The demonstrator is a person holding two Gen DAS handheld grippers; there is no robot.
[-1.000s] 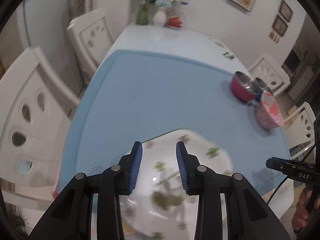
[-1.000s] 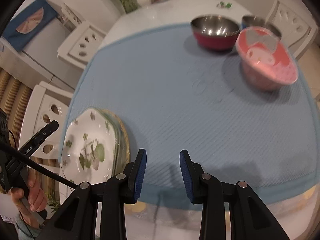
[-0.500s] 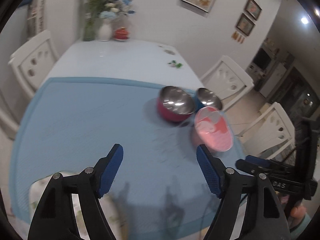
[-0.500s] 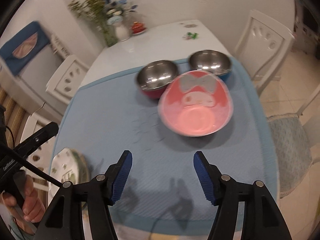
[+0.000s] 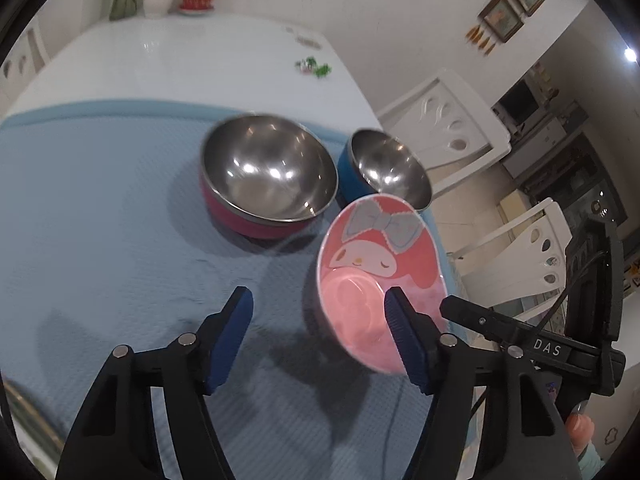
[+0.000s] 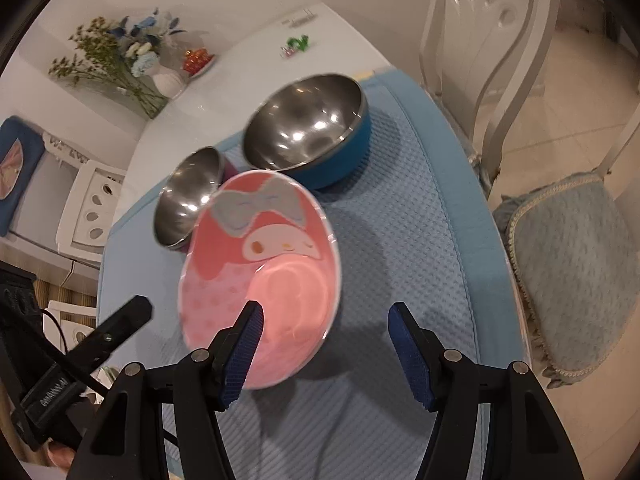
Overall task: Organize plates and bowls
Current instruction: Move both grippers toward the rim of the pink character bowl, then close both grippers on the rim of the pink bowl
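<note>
Pink and glossy, the cartoon bowl (image 5: 380,276) sits near the right edge of the blue mat (image 5: 100,220) on the table (image 5: 180,52), just in front of two steel-lined bowls, the red-sided bowl (image 5: 268,176) and the blue-sided bowl (image 5: 384,168), which stand close together behind it. It looks like light, stiff melamine or plastic with a slick surface, so a pinch across the thin rim seems the surest hold, and it could slip if squeezed on the curved wall. The left claw (image 5: 318,344) and the right claw (image 6: 324,356) both stand moderately wide with nothing between the pads, their jaws having just been opening, and each hovers at a near side of the pink bowl. The steel bowls crowd its far rim, so the near rim is freer. A vase of flowers (image 6: 120,56) stands well apart at the table's far end
</note>
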